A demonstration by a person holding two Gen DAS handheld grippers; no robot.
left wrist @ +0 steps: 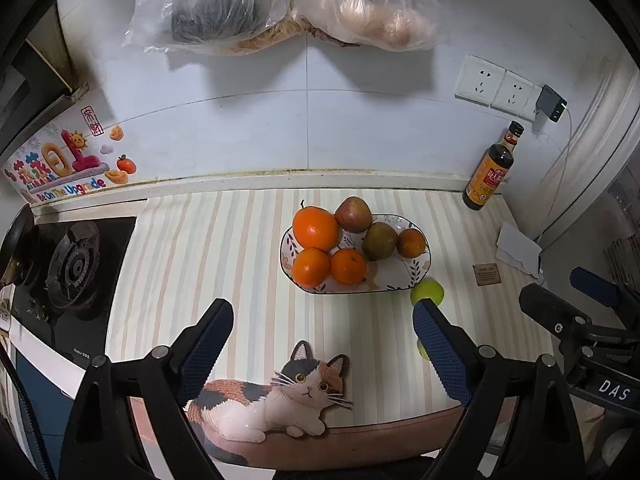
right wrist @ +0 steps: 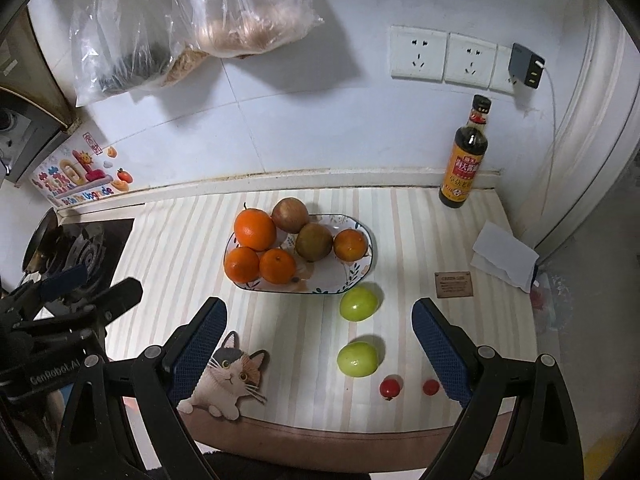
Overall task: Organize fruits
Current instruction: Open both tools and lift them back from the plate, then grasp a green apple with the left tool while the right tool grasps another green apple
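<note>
Both grippers, left (left wrist: 323, 330) and right (right wrist: 319, 328), hang wide apart, empty, over a striped countertop (right wrist: 168, 248). Ahead: plate (right wrist: 362, 266) of fruit. Between right fingers: two green fruits (right wrist: 357, 359). Tiled wall (right wrist: 304, 128), sauce bottle (right wrist: 464, 156) beyond.

We've got both grippers hovering side by side, both angled down and forward. Our left gripper (left wrist: 322, 322) has its jaws spread wide with nothing between the blue pads (left wrist: 206, 344). Same deal with our right gripper (right wrist: 320, 320): fingers wide apart, holding nothing. From the left wrist view the right one sits just off to the right, and from the right wrist view the left one shows at the left edge.
</note>
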